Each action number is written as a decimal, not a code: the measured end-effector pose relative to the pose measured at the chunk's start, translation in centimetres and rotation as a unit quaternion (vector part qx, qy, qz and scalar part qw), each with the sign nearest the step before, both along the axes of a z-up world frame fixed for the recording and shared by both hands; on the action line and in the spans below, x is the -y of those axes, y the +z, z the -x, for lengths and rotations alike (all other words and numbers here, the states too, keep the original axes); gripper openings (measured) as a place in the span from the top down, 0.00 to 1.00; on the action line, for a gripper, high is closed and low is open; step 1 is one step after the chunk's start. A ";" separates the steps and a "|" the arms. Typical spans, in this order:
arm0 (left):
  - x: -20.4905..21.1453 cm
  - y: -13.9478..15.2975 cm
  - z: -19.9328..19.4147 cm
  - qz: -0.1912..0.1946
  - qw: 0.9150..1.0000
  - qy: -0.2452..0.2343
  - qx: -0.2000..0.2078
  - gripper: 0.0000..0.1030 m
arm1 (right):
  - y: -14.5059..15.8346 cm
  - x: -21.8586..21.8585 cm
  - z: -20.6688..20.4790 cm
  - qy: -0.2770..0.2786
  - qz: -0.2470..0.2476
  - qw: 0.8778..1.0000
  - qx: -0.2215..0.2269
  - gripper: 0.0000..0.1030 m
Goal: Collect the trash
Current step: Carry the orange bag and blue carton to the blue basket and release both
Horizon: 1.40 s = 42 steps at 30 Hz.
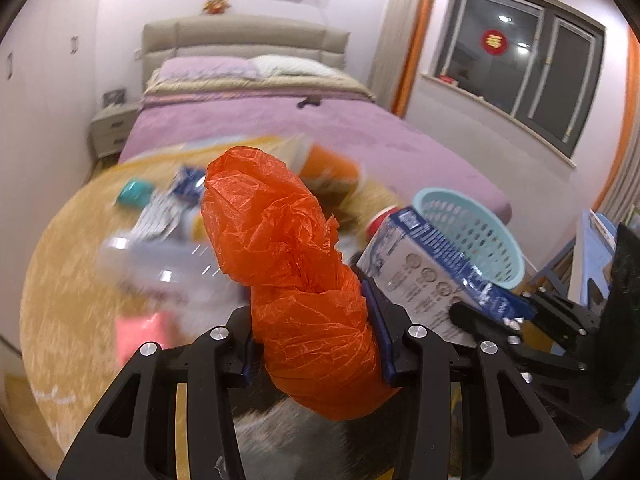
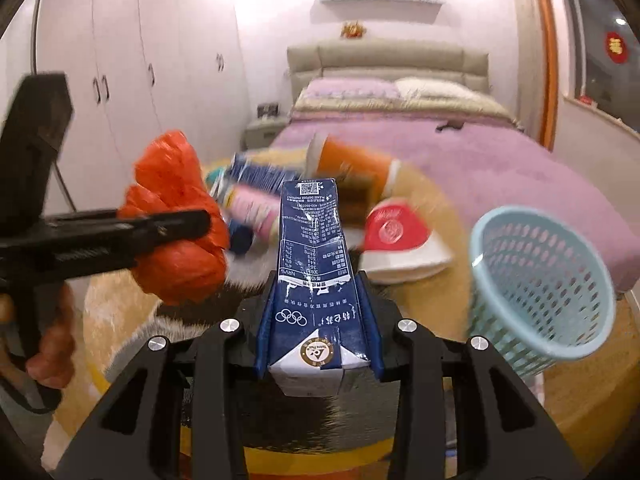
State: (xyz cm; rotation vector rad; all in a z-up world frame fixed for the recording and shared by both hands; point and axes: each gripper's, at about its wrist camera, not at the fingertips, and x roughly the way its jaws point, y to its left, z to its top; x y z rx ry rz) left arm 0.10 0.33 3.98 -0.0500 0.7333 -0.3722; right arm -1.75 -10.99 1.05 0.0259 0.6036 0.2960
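My left gripper point(image 1: 316, 340) is shut on a crumpled orange plastic bag point(image 1: 276, 240), which sticks up well past the fingers. The right wrist view shows that bag point(image 2: 176, 200) and the left gripper point(image 2: 188, 224) from the side, at the left. My right gripper point(image 2: 318, 320) is shut on a dark blue milk carton point(image 2: 312, 248) that lies lengthwise between the pads. The left wrist view has the carton point(image 1: 424, 268) and the right gripper point(image 1: 496, 312) at the right. A light blue perforated basket point(image 2: 552, 280) stands tilted to the right of the carton, also as the basket point(image 1: 480, 240) behind it.
More litter lies blurred on a round yellow rug point(image 1: 68, 248): an orange tube point(image 2: 352, 160), a red and white bowl point(image 2: 396, 240), a clear bottle point(image 1: 160, 260), a teal item point(image 1: 134, 192). A purple bed point(image 1: 320, 120) stands behind. A hand point(image 2: 52, 360) grips the left handle.
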 end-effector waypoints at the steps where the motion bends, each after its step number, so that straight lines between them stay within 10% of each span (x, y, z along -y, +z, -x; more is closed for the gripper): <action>1: 0.6 0.3 -0.2 0.001 1.000 -0.006 0.003 0.59 | 0.6 0.7 0.2 -0.010 0.000 1.000 0.011 0.67; 7: 7.5 2.2 -2.7 -0.006 0.997 -0.072 0.031 0.59 | 2.5 7.8 -0.5 -0.121 -0.003 0.991 0.050 0.67; 22: 23.3 -4.8 -11.3 0.007 0.983 -0.168 -0.069 0.58 | -5.2 21.1 -6.9 -0.321 -0.042 0.943 -0.078 0.67; 27: 24.8 -5.7 -12.1 -0.015 0.982 -0.175 -0.065 0.34 | -6.6 22.6 -7.8 -0.343 -0.058 0.931 -0.106 0.58; 42: 18.4 0.2 -7.0 0.009 0.989 -0.147 0.031 0.24 | -2.9 17.0 -6.7 -0.273 -0.047 0.960 -0.050 0.54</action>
